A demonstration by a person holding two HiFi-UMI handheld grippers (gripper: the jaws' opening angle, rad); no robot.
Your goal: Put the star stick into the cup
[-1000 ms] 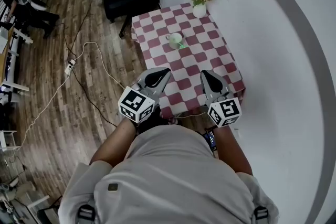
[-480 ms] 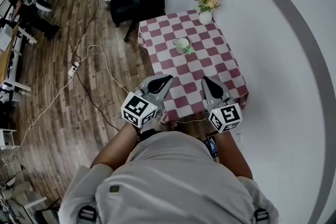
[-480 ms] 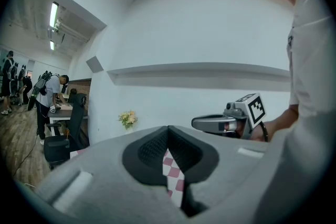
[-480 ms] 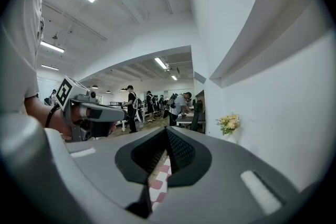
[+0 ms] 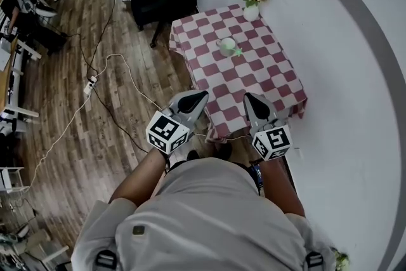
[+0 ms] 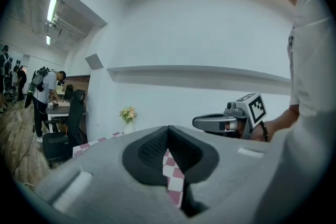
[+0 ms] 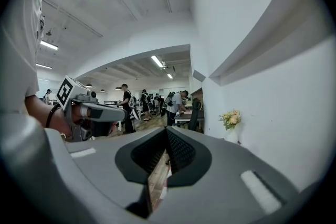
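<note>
Left gripper (image 5: 195,97) and right gripper (image 5: 252,100) hang by the tabletop's (image 5: 266,82) near edge, each with fingers pressed together on nothing. The star stick (image 5: 237,52) shows green at 4 o'clock of the cup (image 5: 227,45), touching it; whether in or beside, I cannot tell. A long reach could tip the cup or knock the vase (image 5: 252,11) at its 1 o'clock. Open floor (image 5: 76,136) lies at 9 o'clock.
</note>
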